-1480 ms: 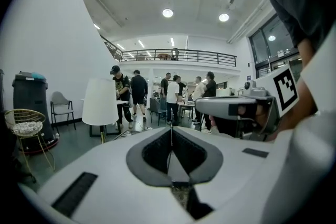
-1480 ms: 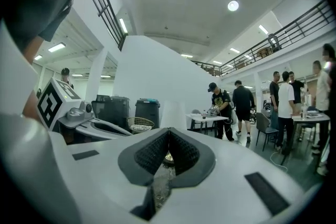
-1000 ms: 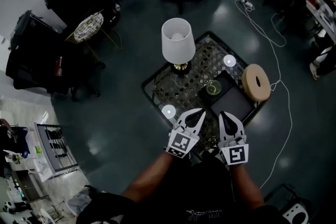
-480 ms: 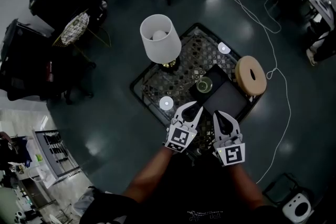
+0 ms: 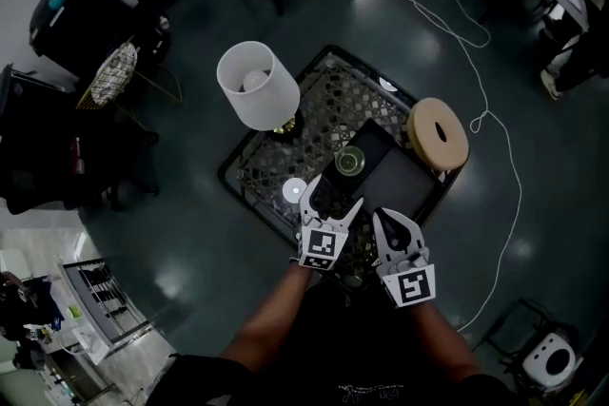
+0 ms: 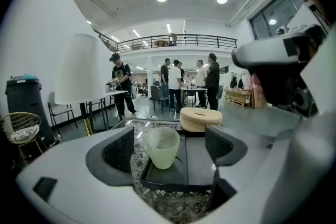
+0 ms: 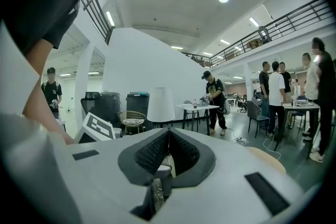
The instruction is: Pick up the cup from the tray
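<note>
A pale green translucent cup point(image 5: 349, 162) stands upright at the near left corner of a dark rectangular tray point(image 5: 400, 181) on a low table with a patterned top point(image 5: 324, 114). In the left gripper view the cup point(image 6: 163, 147) sits on the tray point(image 6: 202, 165) just ahead of my jaws. My left gripper point(image 5: 333, 198) point(image 6: 169, 148) points at the cup from the near side; its jaws are opening, with nothing between them. My right gripper point(image 5: 392, 216) point(image 7: 168, 148) is beside it on the right, shut and empty, short of the tray's near edge.
A white-shaded lamp point(image 5: 257, 86) stands on the table's left part. A round beige cushion with a centre hole point(image 5: 438, 133) lies at the table's right edge. A white cable point(image 5: 495, 138) runs across the floor on the right. People stand at tables far behind point(image 6: 197, 73).
The left gripper's jaws have gone from shut to wide apart. Both grippers have come a little closer to the tray and cup. The right gripper has stayed shut.
</note>
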Demonstrator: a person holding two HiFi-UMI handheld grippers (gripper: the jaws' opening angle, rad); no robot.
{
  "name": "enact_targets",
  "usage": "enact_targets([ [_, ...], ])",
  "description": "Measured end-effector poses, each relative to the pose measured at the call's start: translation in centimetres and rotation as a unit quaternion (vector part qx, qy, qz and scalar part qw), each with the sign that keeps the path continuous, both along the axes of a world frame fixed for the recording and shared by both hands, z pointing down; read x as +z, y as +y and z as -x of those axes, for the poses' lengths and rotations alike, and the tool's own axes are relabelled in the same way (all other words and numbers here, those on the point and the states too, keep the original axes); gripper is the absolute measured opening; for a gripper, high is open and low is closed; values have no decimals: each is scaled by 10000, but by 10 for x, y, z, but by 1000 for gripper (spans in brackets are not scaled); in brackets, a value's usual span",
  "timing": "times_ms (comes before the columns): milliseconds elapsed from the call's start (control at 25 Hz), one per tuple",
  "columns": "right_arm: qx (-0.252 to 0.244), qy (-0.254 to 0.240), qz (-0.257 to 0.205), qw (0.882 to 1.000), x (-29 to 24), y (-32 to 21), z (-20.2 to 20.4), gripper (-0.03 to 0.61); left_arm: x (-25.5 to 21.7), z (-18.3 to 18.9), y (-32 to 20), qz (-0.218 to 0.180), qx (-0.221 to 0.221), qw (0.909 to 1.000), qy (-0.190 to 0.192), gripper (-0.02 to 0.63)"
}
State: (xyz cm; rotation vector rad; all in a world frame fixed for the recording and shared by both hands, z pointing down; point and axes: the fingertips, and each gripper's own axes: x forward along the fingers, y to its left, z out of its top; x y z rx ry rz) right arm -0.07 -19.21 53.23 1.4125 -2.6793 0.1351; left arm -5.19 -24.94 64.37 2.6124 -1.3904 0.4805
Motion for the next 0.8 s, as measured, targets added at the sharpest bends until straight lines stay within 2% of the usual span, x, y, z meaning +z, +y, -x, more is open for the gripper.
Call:
enact_targets([
  [400,101,-55,82,9999,6,-1,-8,9,67,-9,-30,556,148,9973,-464,430],
  [800,103,-52,154,9998,12,0,-10,9,93,-21,-65,632,162,9950,-753,434],
])
